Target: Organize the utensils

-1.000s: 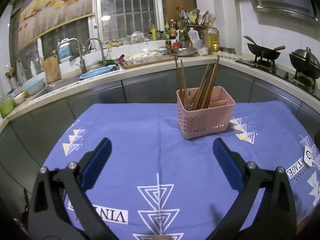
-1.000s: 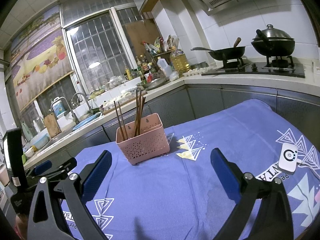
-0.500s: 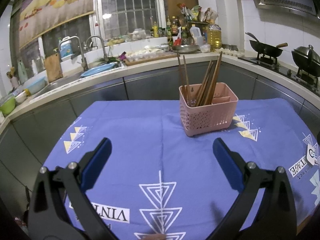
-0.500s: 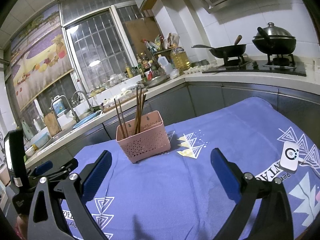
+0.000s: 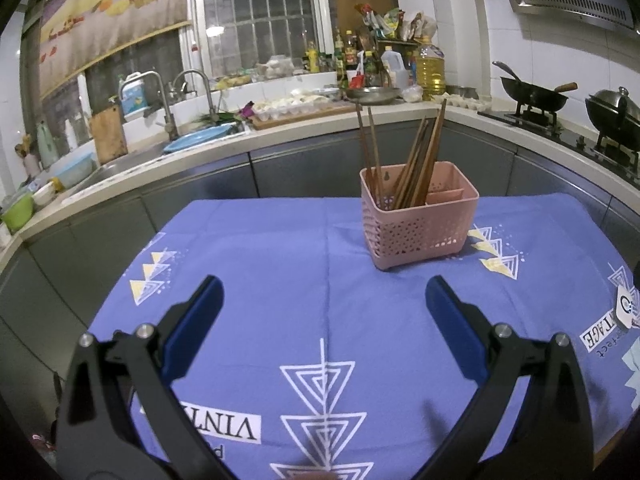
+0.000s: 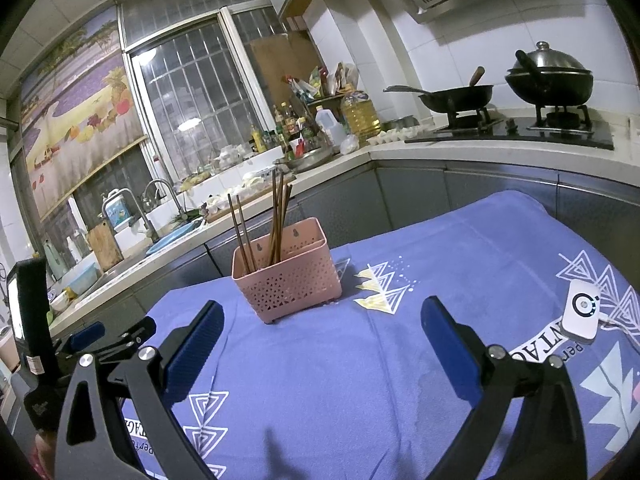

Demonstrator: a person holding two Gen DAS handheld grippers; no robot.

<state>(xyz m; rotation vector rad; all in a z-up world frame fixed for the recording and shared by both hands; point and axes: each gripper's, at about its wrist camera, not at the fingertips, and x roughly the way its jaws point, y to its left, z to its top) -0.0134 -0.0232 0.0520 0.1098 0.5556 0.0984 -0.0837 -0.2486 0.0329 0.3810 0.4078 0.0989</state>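
Both grippers are spread wide with nothing between the blue pads, the left gripper (image 5: pixel 322 300) and the right gripper (image 6: pixel 320 320) hanging over the purple-blue printed tablecloth (image 5: pixel 280 264), well short of anything to grab.

Going big to small: 1 tablecloth, bare apart from 1 pink perforated plastic utensil basket (image 5: pixel 418 220) standing upright toward its far side, and 1 small white rounded gadget with a ring mark (image 6: pixel 582 312) lying off to the right. Inside the basket are the brown wooden chopsticks (image 5: pixel 416 160), all leaning in the left compartment; I count about 6-8 sticks, can't split them cleanly where they bunch up. The smaller right compartment looks empty.

My read: no loose utensils are left on the cloth, so this looks basically finished, or else the step is shuffling sticks between compartments. If so, come in from above, pinch 1 stick high up on its free end, and lift straight so the light basket doesn't tip.
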